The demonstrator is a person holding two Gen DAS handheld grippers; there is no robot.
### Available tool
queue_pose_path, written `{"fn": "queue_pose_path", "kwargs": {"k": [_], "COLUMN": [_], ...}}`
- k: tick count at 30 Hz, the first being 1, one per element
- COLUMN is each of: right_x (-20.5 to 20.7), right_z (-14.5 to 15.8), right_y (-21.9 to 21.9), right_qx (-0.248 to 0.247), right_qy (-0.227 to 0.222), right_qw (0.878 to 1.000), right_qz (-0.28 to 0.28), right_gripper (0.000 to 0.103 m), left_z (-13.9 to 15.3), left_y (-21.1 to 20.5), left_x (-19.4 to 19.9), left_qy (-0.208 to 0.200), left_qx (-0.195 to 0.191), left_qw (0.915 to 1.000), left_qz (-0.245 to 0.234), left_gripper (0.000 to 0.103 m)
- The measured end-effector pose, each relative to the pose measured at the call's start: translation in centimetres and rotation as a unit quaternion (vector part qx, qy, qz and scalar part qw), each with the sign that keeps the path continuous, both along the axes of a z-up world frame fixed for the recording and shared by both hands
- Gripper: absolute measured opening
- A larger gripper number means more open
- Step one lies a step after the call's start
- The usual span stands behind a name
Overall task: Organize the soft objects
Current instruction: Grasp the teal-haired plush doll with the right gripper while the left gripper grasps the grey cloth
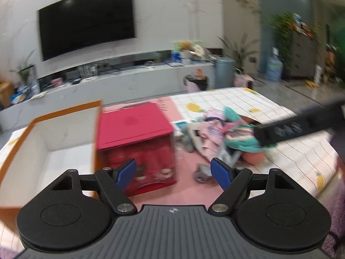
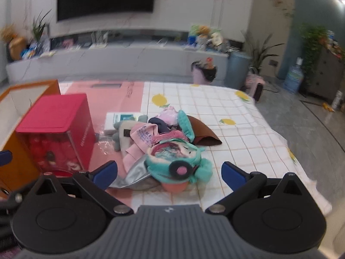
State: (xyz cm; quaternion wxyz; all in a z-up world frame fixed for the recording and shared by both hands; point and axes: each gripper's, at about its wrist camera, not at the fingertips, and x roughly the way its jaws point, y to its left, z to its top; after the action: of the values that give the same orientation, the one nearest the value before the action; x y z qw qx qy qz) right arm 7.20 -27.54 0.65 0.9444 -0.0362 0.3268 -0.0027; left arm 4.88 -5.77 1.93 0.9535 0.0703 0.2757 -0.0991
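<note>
Lying just ahead of the right gripper (image 2: 169, 172), between its spread blue fingers (image 2: 106, 171), the teal-haired plush doll (image 2: 176, 161) rested on the tabletop (image 2: 237, 129), its long axis running roughly left to right, face turned up and away. It capped a pile of soft clothes (image 2: 142, 138). The left gripper (image 1: 173, 171) was also spread and empty, facing a red box (image 1: 135, 133) beside an open orange box (image 1: 43, 142).

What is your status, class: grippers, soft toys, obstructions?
Left gripper open, empty. Right gripper open, nearing teal plush doll. Red box beside pile.
</note>
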Motion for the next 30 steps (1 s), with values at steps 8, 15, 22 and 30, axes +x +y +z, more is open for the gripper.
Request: {"fn": "queue_pose_path", "kwargs": {"k": [8, 15, 22, 30], "right_x": [8.2, 11.2, 12.0, 11.8], "right_z": [-3.4, -5.6, -6.5, -6.7], "right_y": [-2.0, -2.0, -3.6, -4.4], "right_qx": [-0.002, -0.011, 0.038, 0.059], "right_qy": [0.118, 0.147, 0.164, 0.169], "right_qw": [0.992, 0.984, 0.982, 0.981], "right_qz": [0.050, 0.096, 0.081, 0.070], "right_gripper": [0.100, 0.100, 0.090, 0.090], "left_z": [-3.1, -6.3, -9.1, -10.0], "left_y": [-5.0, -7.4, -6.8, -6.2], "left_x": [4.1, 6.3, 9.2, 10.4], "left_qy": [0.079, 0.062, 0.089, 0.081], "left_qx": [0.045, 0.061, -0.010, -0.041], "left_qw": [0.9873, 0.9776, 0.9791, 0.9795], "left_qz": [-0.130, -0.192, -0.183, -0.179], "left_gripper": [0.092, 0.092, 0.082, 0.031]}}
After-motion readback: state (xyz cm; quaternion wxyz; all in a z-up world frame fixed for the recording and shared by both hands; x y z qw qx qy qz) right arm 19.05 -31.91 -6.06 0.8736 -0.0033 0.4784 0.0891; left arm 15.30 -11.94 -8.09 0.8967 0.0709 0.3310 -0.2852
